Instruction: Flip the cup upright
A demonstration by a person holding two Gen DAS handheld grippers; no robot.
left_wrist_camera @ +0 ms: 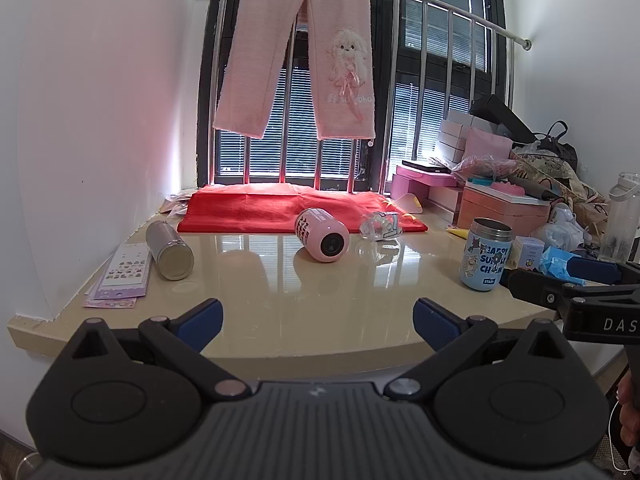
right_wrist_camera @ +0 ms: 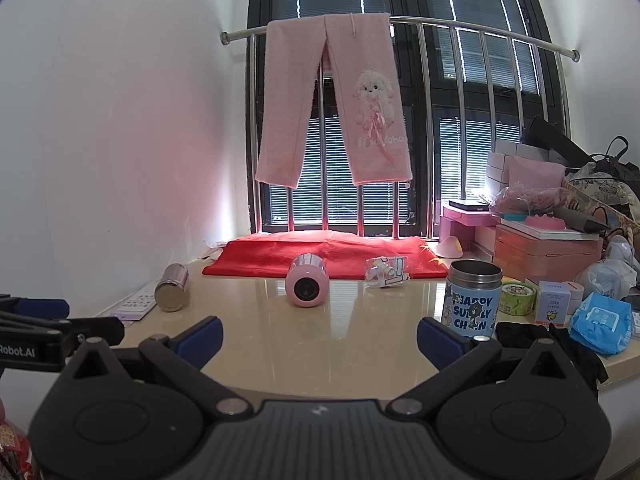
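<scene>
A pink cup [left_wrist_camera: 322, 234] lies on its side in the middle of the beige counter [left_wrist_camera: 280, 312], its base toward me; it also shows in the right wrist view [right_wrist_camera: 307, 285]. A steel cup [left_wrist_camera: 169, 244] lies on its side at the left [right_wrist_camera: 172, 287]. A blue cartoon cup [left_wrist_camera: 486, 259] stands upright at the right [right_wrist_camera: 472, 299]. My left gripper [left_wrist_camera: 318, 320] is open and empty at the counter's near edge. My right gripper [right_wrist_camera: 320, 338] is open and empty, with the blue cup just beyond its right finger.
A red cloth [left_wrist_camera: 296, 207] lies at the back under pink trousers [left_wrist_camera: 296, 52] hung on a rail. A sticker sheet [left_wrist_camera: 120, 276] lies at the left. A crumpled wrapper [left_wrist_camera: 378, 226] lies near the cloth. Boxes, bags and a blue wipes pack [right_wrist_camera: 600, 322] crowd the right side.
</scene>
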